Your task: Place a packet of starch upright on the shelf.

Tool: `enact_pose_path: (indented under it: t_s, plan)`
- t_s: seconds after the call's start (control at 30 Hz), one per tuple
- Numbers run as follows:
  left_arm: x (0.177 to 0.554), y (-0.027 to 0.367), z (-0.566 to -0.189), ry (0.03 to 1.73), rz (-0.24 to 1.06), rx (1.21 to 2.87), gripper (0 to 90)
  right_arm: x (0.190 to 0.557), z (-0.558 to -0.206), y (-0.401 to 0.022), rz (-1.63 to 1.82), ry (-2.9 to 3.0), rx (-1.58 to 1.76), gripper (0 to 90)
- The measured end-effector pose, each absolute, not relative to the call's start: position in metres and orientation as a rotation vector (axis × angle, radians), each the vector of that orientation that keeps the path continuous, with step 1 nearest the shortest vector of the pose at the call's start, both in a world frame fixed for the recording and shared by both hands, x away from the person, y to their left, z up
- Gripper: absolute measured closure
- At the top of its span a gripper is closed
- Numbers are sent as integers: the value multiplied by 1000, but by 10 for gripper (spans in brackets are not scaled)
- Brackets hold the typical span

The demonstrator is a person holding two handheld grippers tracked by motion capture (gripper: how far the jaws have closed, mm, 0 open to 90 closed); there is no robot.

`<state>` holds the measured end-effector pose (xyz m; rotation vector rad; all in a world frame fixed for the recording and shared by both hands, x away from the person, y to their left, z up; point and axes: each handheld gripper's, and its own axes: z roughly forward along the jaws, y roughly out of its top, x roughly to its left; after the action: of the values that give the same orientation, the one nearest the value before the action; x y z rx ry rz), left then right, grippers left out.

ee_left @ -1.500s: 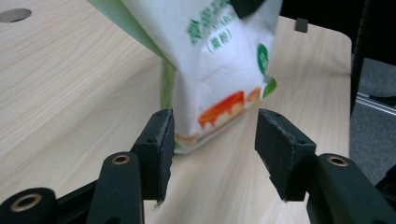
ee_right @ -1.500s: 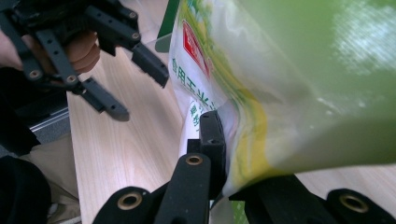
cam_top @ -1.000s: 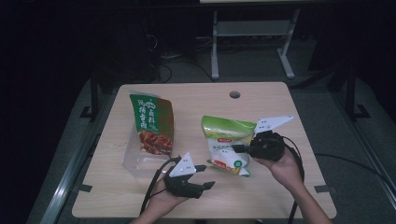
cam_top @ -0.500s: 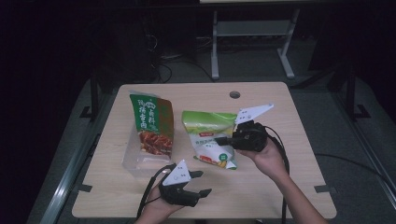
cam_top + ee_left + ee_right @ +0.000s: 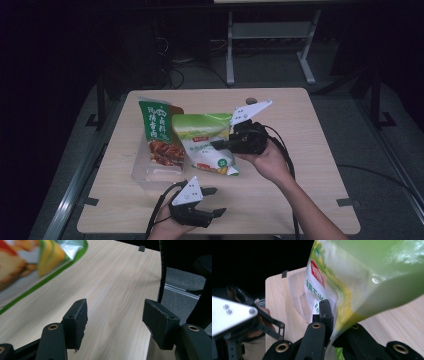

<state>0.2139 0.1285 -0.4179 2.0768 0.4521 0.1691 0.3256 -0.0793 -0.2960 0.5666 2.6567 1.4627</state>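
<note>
Jaws of my right gripper [image 5: 220,145] pinch the edge of the green corn-snack bag [image 5: 202,142], lifted at the centre of the high view beside the red-and-green snack bag [image 5: 159,135] in the clear plastic bin [image 5: 142,172]. My left gripper [image 5: 212,202], low in the frame, stands wide over bare table [image 5: 300,150], its jaws just having opened further, nothing between them.

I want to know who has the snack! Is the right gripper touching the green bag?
Touching. In the right gripper view, the right gripper has both black jaws pinched on the edge of the green bag, lifting it.
</note>
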Motion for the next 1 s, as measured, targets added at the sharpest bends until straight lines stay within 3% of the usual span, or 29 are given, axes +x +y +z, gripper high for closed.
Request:
enact_pose_path:
  t_s: [0.63,1.0]
  plan:
    - [206,129,-421,434,166,2082,311,331,-278,-20,1514,2652,467,894]
    - [201,139,-425,462,150,2085,295,341,-288,20,1538,2670,452,894]
